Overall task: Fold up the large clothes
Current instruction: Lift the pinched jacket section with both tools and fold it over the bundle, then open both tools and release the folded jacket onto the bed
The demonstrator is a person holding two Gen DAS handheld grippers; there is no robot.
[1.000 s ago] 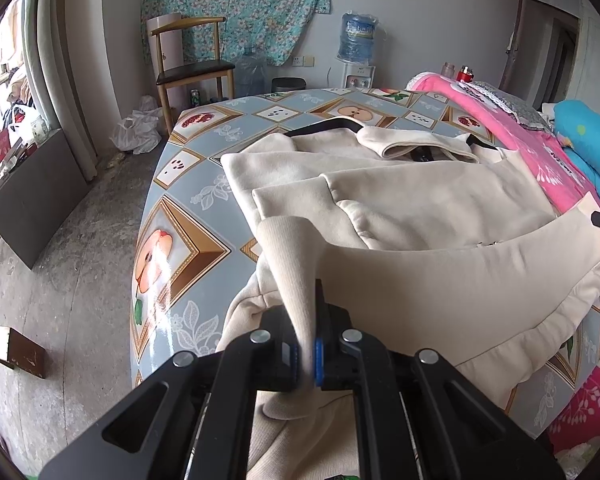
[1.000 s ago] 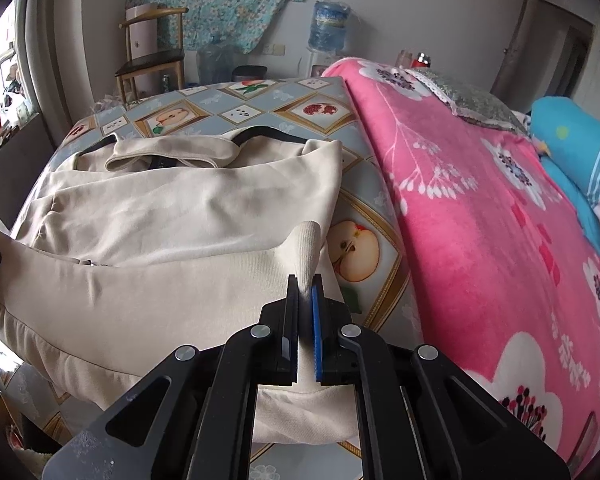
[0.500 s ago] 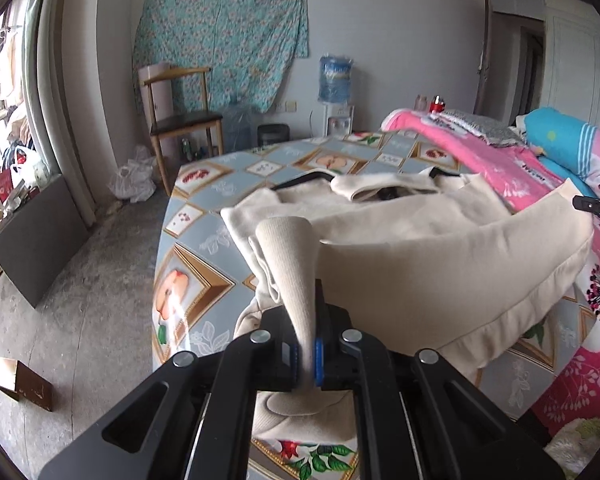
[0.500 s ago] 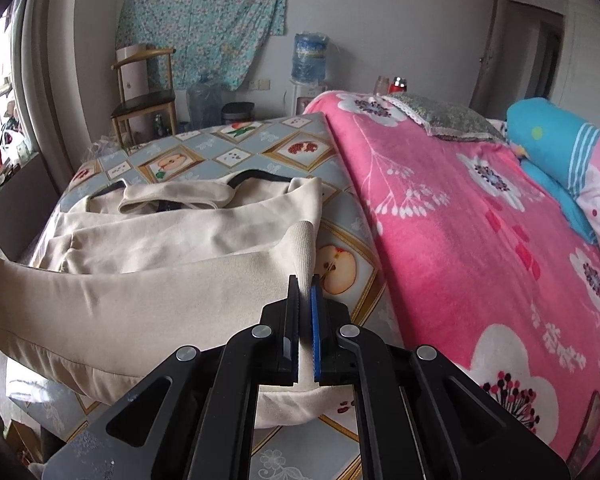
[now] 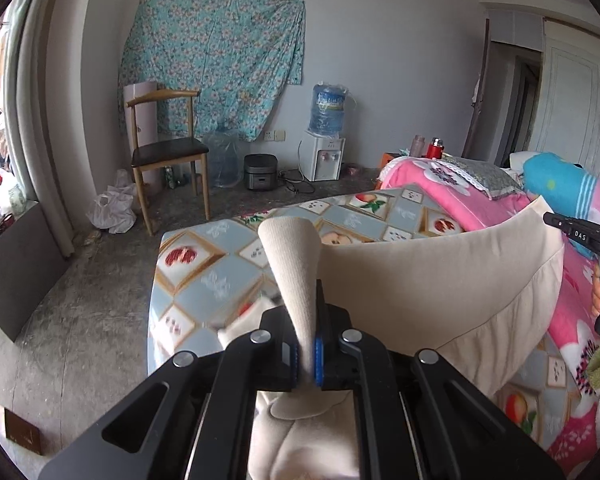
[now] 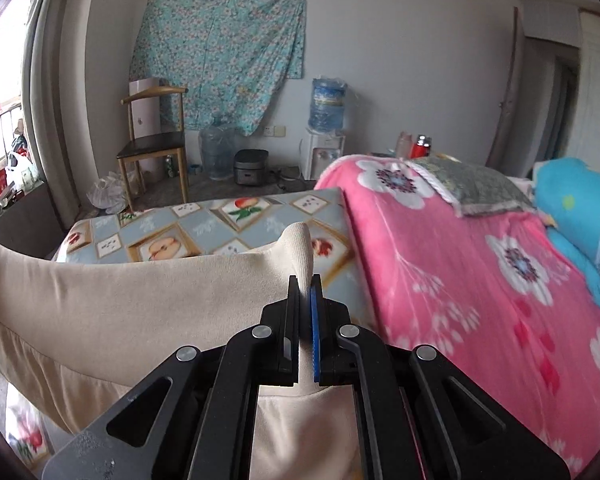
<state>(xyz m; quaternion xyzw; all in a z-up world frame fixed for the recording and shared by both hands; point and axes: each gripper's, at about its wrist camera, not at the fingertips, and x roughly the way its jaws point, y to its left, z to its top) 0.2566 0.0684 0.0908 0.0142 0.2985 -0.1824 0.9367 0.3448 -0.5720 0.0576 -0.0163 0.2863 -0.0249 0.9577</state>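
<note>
Beige garment (image 5: 440, 280) pinched | left view only — right tool (image 5: 580, 234)

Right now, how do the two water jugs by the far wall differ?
The upper water jug sits upside down on the white dispenser; the clear water jug stands upright on the floor beside the rice cooker. The upper one looks deeper blue and is wrapped in plastic film; the floor one is paler, nearly see-through. Both are large bottles of similar shape against the same wall.
</note>
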